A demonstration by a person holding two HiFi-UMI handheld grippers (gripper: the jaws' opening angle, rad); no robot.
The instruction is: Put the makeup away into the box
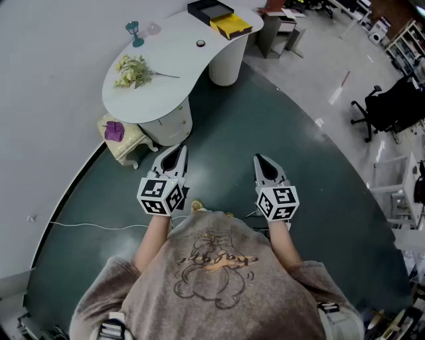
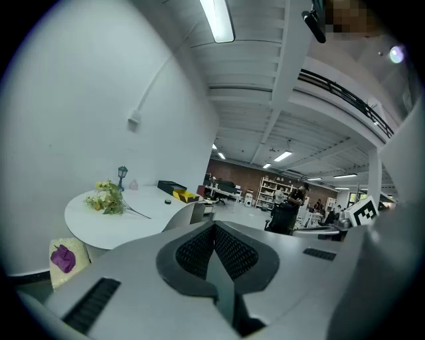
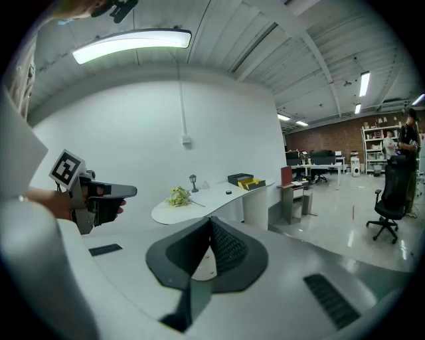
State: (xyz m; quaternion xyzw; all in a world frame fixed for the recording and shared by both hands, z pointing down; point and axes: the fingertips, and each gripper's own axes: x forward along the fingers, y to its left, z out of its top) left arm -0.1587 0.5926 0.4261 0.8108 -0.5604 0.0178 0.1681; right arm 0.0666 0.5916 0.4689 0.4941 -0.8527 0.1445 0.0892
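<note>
head view: my left gripper point(image 1: 176, 151) and right gripper point(image 1: 261, 161) hang well apart from the black box point(image 1: 210, 9) on the far table point(image 1: 166, 80). left gripper view: jaws together, empty. right gripper view: jaws together, empty too.

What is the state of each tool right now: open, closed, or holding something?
Left tool: closed, holding nothing.
Right tool: closed, holding nothing.
</note>
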